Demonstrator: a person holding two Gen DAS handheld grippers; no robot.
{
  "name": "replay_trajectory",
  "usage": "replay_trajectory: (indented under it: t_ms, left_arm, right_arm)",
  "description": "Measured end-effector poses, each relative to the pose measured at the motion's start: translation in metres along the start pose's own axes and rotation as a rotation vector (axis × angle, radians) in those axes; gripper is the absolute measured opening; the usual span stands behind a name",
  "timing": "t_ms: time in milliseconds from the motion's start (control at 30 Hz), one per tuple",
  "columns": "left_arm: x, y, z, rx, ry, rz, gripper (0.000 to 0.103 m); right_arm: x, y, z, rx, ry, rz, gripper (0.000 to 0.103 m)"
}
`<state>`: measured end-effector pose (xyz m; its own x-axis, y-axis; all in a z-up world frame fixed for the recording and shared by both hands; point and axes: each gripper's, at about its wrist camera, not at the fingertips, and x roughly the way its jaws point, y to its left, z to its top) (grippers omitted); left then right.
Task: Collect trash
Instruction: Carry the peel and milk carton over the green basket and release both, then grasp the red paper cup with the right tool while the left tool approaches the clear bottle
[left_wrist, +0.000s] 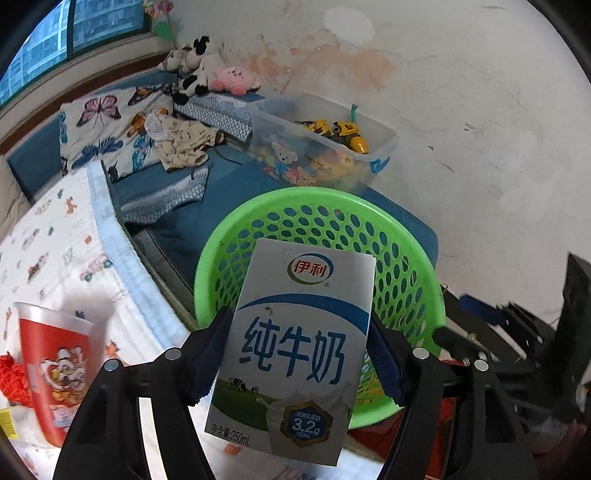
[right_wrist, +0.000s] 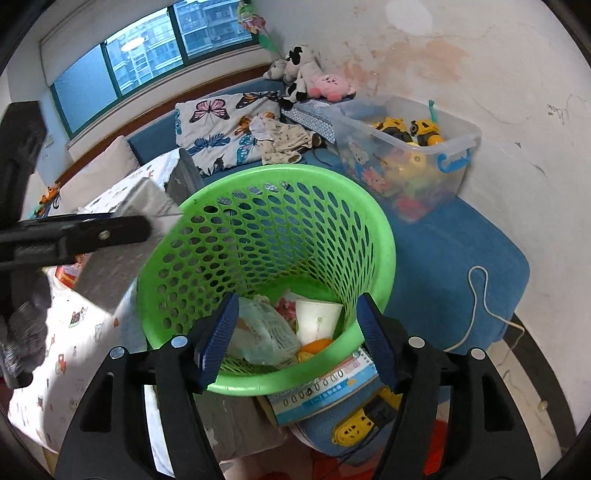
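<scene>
My left gripper (left_wrist: 297, 332) is shut on a white and blue milk carton (left_wrist: 295, 350), its blue pads pressing both sides; the carton stands upright just in front of the green mesh basket (left_wrist: 321, 206). On the patterned cloth to the left stands a red printed cup (left_wrist: 55, 369). My right gripper (right_wrist: 295, 317) hangs open over the near rim of the basket (right_wrist: 280, 173) with nothing between its fingers. Inside the basket lie a clear plastic bag (right_wrist: 262, 332), a white paper cup (right_wrist: 317, 317) and orange peel (right_wrist: 314, 347). The left gripper's black finger (right_wrist: 92, 232) shows at the left.
Behind the basket, a clear bin of toys (right_wrist: 406, 158) sits on a blue bench (right_wrist: 461, 251), with plush toys (right_wrist: 306, 77) and a butterfly cushion (right_wrist: 221, 125) farther back. A booklet (right_wrist: 332, 391) lies under the basket. A white cord (right_wrist: 480, 295) trails down the bench.
</scene>
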<state>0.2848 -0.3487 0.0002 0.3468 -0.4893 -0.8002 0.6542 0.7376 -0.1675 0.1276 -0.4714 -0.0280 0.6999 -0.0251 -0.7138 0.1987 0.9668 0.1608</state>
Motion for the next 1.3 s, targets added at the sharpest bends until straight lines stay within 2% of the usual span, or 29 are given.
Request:
replay_trajectory:
  t_ms: [100,233,267,567,767,900,1300]
  left_arm:
    - [0.009,-0.002,0.002,-0.017,0.004,-0.001,0.068]
    - [0.014,-0.001,0.002,-0.044,-0.001,-0.044,0.071]
    - [0.012,-0.001,0.0,-0.043,-0.01,-0.045,0.075]
    - [-0.025,0.018,-0.015,-0.085,-0.066,-0.05,0.075]
    - [-0.062,0.045,-0.038,-0.129,-0.112,-0.001,0.075]
    - [-0.087,0.065,-0.057,-0.142,-0.14,0.062,0.075]
    - [-0.144,0.138,-0.114,-0.211,-0.161,0.186,0.075]
  right_arm:
    - [-0.001,0.001,-0.002,0.001,0.001,0.005,0.067]
    - [0.001,0.002,-0.006,0.004,0.009,0.01,0.067]
    - [0.001,0.002,-0.006,0.003,0.012,0.011,0.067]
    - [-0.003,0.013,-0.007,-0.016,0.007,0.033,0.067]
    - [-0.005,0.038,-0.004,-0.054,-0.001,0.073,0.068]
    - [-0.004,0.063,-0.001,-0.09,0.001,0.104,0.069]
    - [0.012,0.145,0.011,-0.176,0.056,0.237,0.07]
